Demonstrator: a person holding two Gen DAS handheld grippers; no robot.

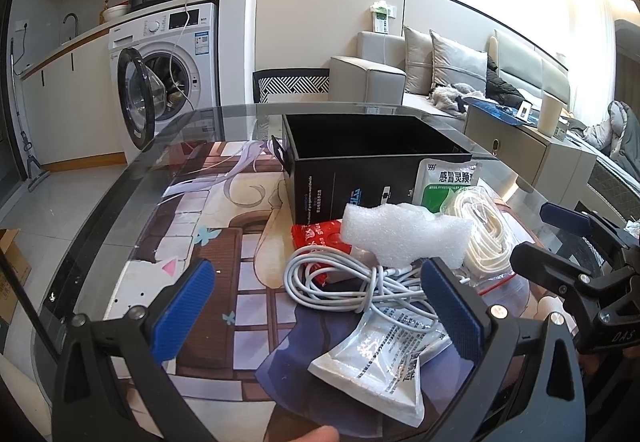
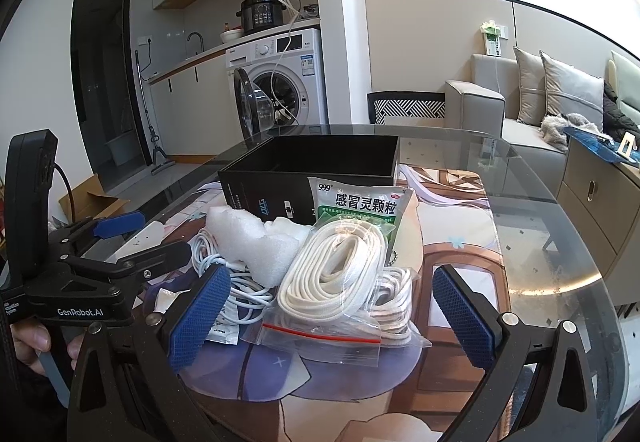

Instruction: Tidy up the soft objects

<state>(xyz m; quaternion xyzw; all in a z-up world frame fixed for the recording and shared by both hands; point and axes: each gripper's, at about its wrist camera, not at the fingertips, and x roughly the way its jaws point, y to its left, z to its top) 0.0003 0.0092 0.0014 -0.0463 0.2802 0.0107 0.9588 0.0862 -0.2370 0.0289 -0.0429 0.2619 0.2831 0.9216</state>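
A pile of soft items lies on the glass table in front of an open black box (image 1: 372, 165) (image 2: 312, 169). It holds a white foam piece (image 1: 404, 232) (image 2: 256, 238), a coiled white cable (image 1: 340, 282) (image 2: 244, 286), a clear zip bag of white cord (image 2: 340, 282) (image 1: 486, 238), a green-white sachet (image 2: 356, 205) (image 1: 444, 181), a red packet (image 1: 316, 238) and a silver sachet (image 1: 380, 358). My left gripper (image 1: 320, 314) is open over the cable and silver sachet. My right gripper (image 2: 332, 314) is open around the zip bag, holding nothing.
A printed mat (image 1: 208, 242) covers the round glass table (image 2: 560, 242). A washing machine (image 1: 168, 73) with its door open stands behind at the left. A sofa (image 1: 440, 73) and a low cabinet (image 1: 532, 149) are at the right. A chair back (image 2: 408, 107) stands beyond the table.
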